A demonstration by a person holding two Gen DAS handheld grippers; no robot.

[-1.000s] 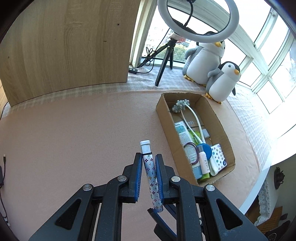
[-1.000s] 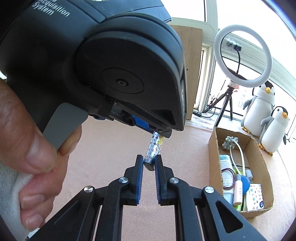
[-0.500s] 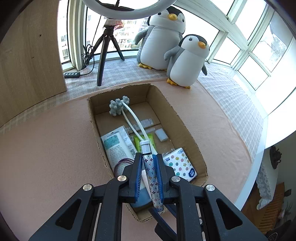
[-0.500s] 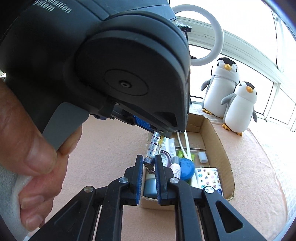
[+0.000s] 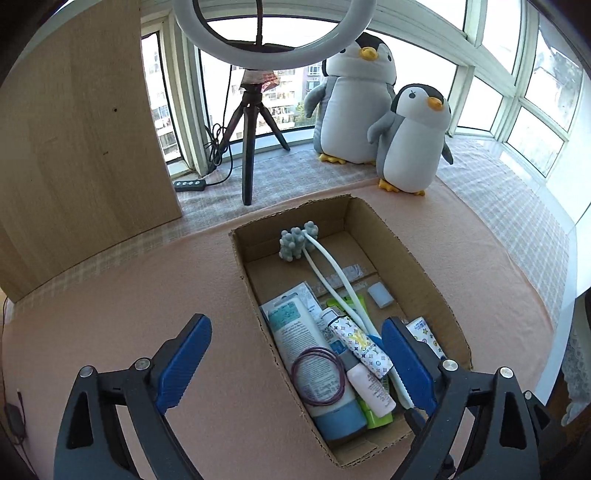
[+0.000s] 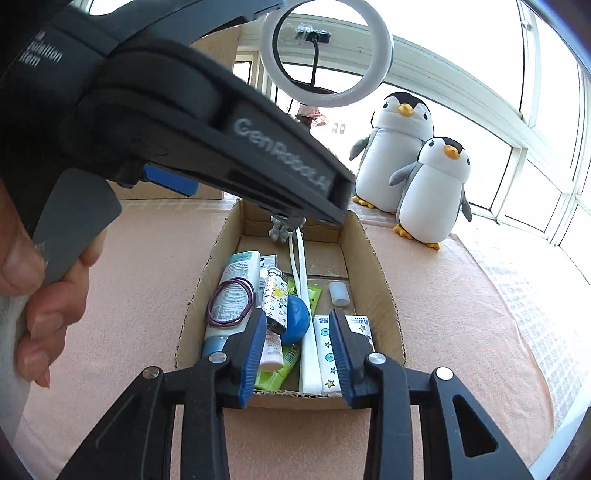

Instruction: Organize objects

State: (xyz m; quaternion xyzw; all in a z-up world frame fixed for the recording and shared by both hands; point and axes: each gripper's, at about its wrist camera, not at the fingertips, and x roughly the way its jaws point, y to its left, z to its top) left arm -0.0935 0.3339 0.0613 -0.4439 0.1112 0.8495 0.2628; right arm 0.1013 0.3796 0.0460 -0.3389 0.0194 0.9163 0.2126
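Two plush penguins, a large one (image 5: 356, 99) and a smaller one (image 5: 412, 140) just in front of it, are sitting on the checked cloth (image 5: 491, 206) by the windows (image 5: 535, 92). A white ring light (image 5: 273, 35) is standing on a dark tripod (image 5: 251, 140) beside them, its cable trailing to an inline switch (image 5: 190, 184). A wooden panel (image 5: 74, 129) is rising at the left edge of the pink-covered table (image 5: 129, 302).

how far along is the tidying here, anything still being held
Mostly done by the look of it. The patterned tube lies in the cardboard box with the blue tube, hair ties and massager. Nothing is held: the left gripper and right gripper are opening, empty. No loose items show on the pink cloth.
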